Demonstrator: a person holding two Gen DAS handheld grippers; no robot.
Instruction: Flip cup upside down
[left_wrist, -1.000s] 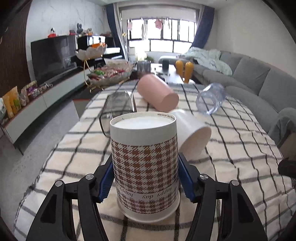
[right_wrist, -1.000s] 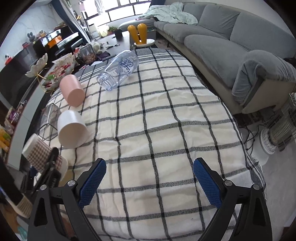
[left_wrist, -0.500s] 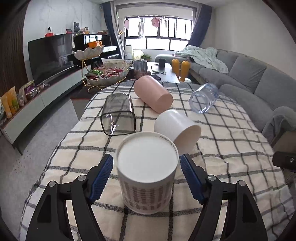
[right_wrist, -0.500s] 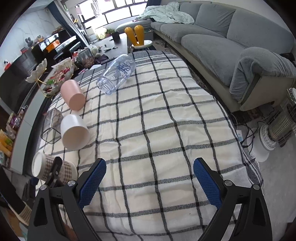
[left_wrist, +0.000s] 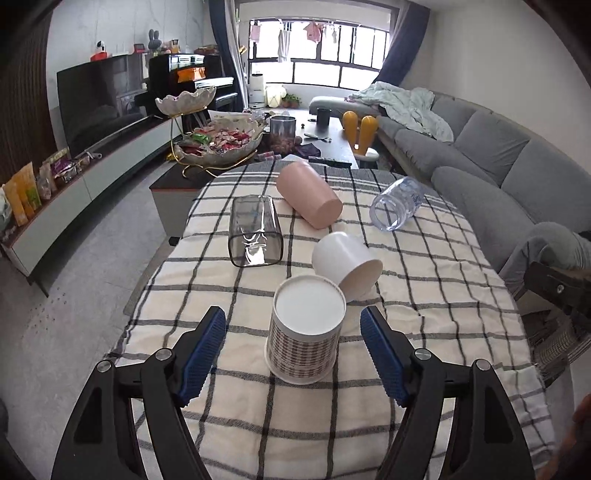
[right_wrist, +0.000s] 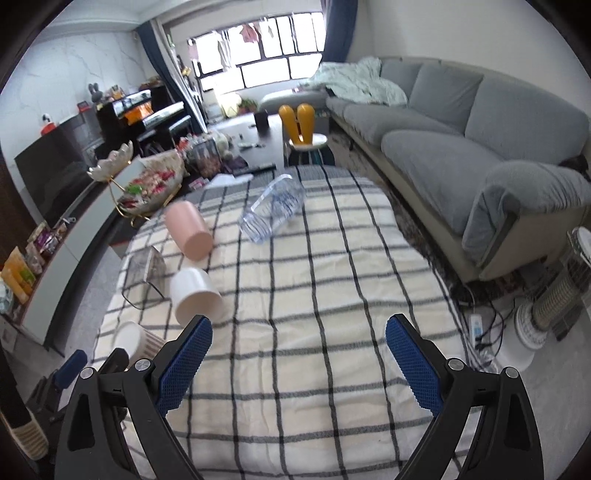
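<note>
Presently the paper cup (left_wrist: 304, 339) stands upside down on the checked cloth (left_wrist: 424, 266) near the worktop's front edge, its white base facing up and its brown houndstooth wall showing. It leans slightly but rests on its rim.

Left claw (left_wrist: 291, 354): fingers spread wide, one blue pad (left_wrist: 201, 354) on each side of the cup, neither touching it. A clear gap shows on both sides.

Right claw (right_wrist: 297, 363): fingers likewise spread, nothing between them, held over bare cloth toward the worktop's near side. In its view the cup (right_wrist: 135, 341) sits at lower left, just beside the left claw's tip.

Other items on the cloth, all lying on their sides:
- White cup (left_wrist: 347, 264), just behind the paper cup; contact cannot be confirmed.
- Pink cup (left_wrist: 308, 199), farther back, its flat base toward the camera.
- Square clear glass (left_wrist: 255, 230), left of the white cup.
- Clear bottle (left_wrist: 397, 203) with blue print, well to the right.

Beyond the worktop: a tiered snack dish (left_wrist: 218, 144), a television (left_wrist: 96, 107) on a low cabinet at left, and a grey sofa (left_wrist: 480, 162) along the right.
</note>
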